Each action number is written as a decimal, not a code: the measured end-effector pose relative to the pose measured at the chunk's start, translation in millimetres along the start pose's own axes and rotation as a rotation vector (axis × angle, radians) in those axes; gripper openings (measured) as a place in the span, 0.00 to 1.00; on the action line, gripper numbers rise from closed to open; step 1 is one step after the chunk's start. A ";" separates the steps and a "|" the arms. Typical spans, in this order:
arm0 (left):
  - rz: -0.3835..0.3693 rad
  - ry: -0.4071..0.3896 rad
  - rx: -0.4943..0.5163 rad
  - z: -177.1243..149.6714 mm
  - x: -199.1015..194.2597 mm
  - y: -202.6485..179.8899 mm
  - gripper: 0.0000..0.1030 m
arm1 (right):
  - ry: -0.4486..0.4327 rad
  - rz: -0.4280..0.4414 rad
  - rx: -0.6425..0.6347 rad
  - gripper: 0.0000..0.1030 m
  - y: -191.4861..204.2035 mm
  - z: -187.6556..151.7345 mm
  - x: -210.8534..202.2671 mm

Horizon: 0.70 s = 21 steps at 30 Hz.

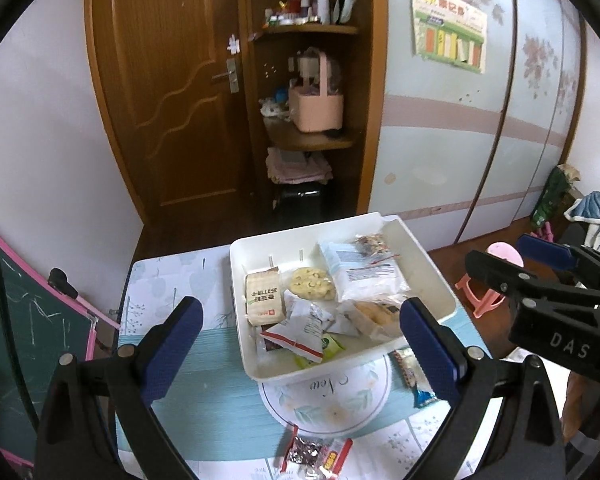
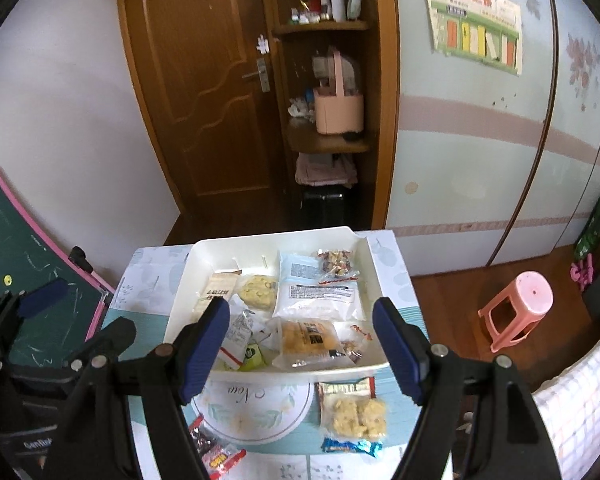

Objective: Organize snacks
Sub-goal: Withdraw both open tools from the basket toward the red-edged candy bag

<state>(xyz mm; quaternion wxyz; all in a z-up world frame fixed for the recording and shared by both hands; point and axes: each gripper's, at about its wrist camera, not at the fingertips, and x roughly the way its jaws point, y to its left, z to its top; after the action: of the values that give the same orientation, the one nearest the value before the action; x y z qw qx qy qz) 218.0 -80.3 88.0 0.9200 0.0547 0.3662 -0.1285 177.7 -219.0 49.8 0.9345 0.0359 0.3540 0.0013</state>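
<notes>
Several packets already lie in the white tray (image 2: 376,264) on the small table (image 1: 160,280), while three stay outside on the patterned cloth: a clear bag of yellow crackers (image 2: 352,408) just before the tray's near rim, a blue wrapper (image 2: 352,446) touching it, and a red candy packet (image 2: 216,452) near the table edge. Both the left gripper (image 1: 300,332) and the right gripper (image 2: 300,340) hang above the table with jaws wide apart, holding nothing. My worry is that the thin, slippery wrappers may slide away or off the edge if the pads close only on a corner.
</notes>
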 end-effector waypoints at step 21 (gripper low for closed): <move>-0.087 0.180 0.049 -125.1 28.4 -2.9 0.96 | 0.172 -0.060 0.011 0.73 -36.8 -124.0 31.3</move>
<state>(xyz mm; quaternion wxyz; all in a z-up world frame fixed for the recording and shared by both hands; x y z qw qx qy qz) 154.5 -64.3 -22.4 0.8754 0.0725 0.4459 -0.1719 118.3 -246.6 -66.0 0.9000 0.0303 0.4341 -0.0257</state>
